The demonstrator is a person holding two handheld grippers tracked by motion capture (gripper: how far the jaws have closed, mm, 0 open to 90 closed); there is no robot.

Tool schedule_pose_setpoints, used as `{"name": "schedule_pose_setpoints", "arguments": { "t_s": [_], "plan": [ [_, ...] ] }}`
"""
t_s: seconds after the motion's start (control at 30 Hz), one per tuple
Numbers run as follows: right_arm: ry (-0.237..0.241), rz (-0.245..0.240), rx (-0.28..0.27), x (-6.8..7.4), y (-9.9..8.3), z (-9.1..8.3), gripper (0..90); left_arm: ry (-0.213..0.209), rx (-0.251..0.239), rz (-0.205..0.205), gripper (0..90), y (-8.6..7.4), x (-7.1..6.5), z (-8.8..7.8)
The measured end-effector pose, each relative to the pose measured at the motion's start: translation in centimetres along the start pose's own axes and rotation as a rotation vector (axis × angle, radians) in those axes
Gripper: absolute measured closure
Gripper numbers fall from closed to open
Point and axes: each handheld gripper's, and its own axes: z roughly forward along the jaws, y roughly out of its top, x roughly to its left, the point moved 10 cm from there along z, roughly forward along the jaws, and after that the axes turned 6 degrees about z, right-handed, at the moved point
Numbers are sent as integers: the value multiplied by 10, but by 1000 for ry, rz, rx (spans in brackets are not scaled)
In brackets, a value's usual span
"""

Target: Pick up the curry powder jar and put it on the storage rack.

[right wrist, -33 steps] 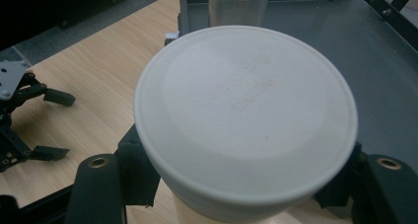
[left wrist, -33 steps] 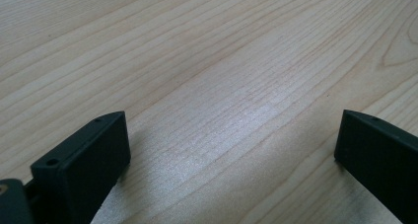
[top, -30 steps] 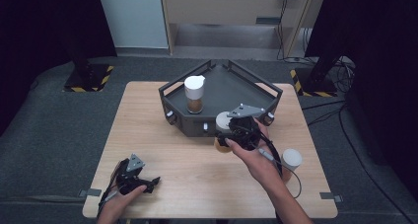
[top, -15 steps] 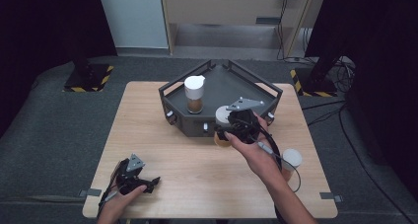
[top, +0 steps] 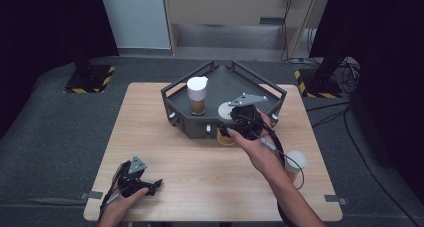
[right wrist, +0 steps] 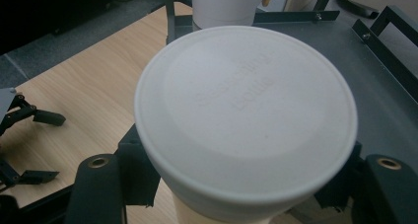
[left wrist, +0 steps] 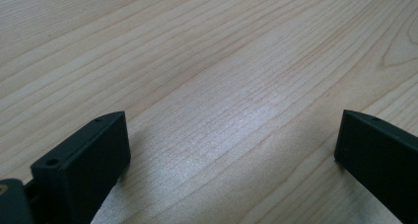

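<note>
My right gripper (top: 236, 123) is shut on a paper cup (top: 226, 136) with a white lid (right wrist: 246, 110), just under the lid's rim. The cup hangs at the front edge of the dark grey tray (top: 272, 93), its lid level with the tray's rim. A second lidded cup (top: 197, 94) stands upright inside the tray at the left. My left gripper (top: 152, 185) rests on the wooden table (left wrist: 222, 61) near the front left corner, and its jaws stand wide apart with nothing between them.
A third lidded cup (top: 296, 162) stands on the table at the right, beside my right forearm. The tray has raised rails (right wrist: 389, 31) around its edge. Dark floor surrounds the table.
My right gripper has carried the cup a little way up and toward the tray. The left gripper has stayed where it was.
</note>
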Motion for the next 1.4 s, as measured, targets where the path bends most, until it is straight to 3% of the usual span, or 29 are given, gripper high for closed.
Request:
{"name": "schedule_pose_setpoints", "arguments": {
  "t_s": [1.4],
  "plan": [
    [-38,15,-32,-17,31,-4,345,0,-1,-2,0,0,0,0]
  ]
}}
